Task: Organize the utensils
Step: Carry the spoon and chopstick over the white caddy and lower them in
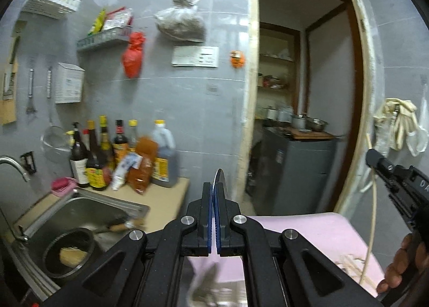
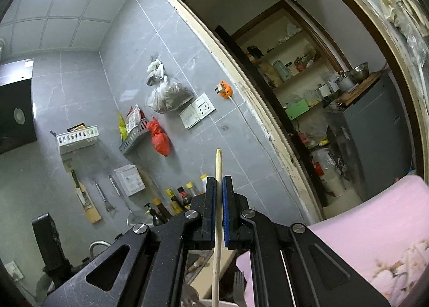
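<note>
Chopstick [image 2: 218, 173] pinched upright in right hand-held gripper [image 2: 219, 189], long axis toward 12 o'clock; thin metal utensil [image 1: 219, 177] clamped in left hand-held gripper [image 1: 213, 191].

A thin metal utensil [image 1: 219, 176], seen edge-on so that its kind cannot be told, is clamped between the blue pads of the left gripper [image 1: 213, 194], with only its rounded grey tip showing above the closed fingers. A pale wooden chopstick [image 2: 218, 199] is pinched upright between the blue pads of the right gripper [image 2: 218, 191]; its blunt end is raised well above the fingertips, and its long shaft is seen running down below them.
</note>
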